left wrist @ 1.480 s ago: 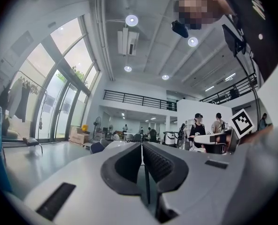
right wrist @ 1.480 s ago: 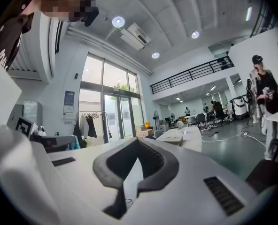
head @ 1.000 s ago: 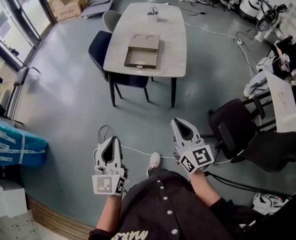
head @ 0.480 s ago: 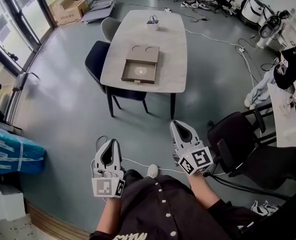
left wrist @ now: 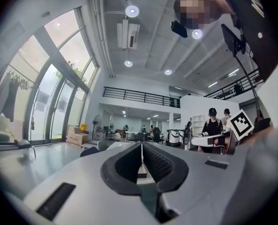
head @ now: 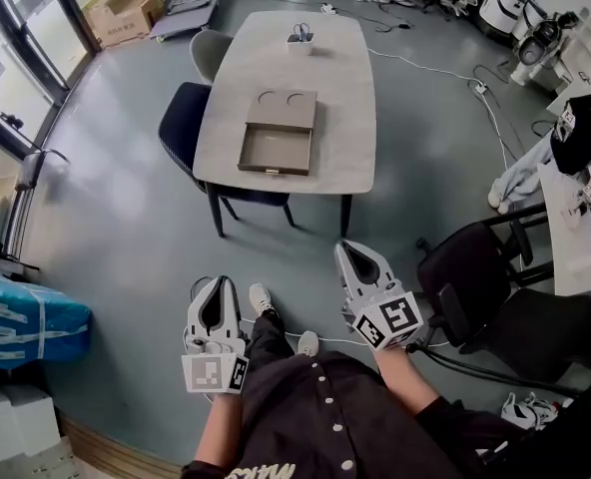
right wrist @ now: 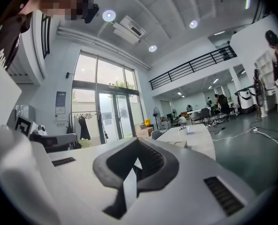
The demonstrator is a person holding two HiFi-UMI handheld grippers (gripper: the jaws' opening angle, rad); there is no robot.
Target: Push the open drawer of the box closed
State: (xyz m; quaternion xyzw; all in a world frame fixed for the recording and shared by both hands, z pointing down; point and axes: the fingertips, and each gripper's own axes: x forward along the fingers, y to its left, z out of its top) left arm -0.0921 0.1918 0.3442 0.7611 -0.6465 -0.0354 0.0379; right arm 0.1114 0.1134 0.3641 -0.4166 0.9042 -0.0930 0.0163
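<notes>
We stand well back from the table [head: 350,88], both arms tucked in at the waist with bare forearms reaching forward out of a dark shirt [head: 325,417]. The left gripper [head: 219,285] sits low at our left side, pointing straight ahead at the floor [head: 126,218] in front of the table, its marker cube facing up. Its jaws are pressed together with nothing between them. The right gripper [head: 348,251] is a touch further forward and leans slightly inward, toward the table's near edge; its jaws are together too and hold nothing. The two grippers are apart from each other, one on each side of our body. Ahead, the box [head: 285,109] lies flat in the middle of the table, with two round cut-outs on its top. The drawer [head: 274,151] is pulled out on the side nearest us, open, its front close to the table's near edge. Neither gripper is anywhere near it. A small cup [head: 299,37] stands at the far end of the table, a dark chair [head: 181,126] is tucked in on the left, and a black office chair [head: 490,277] stands just to our right.
</notes>
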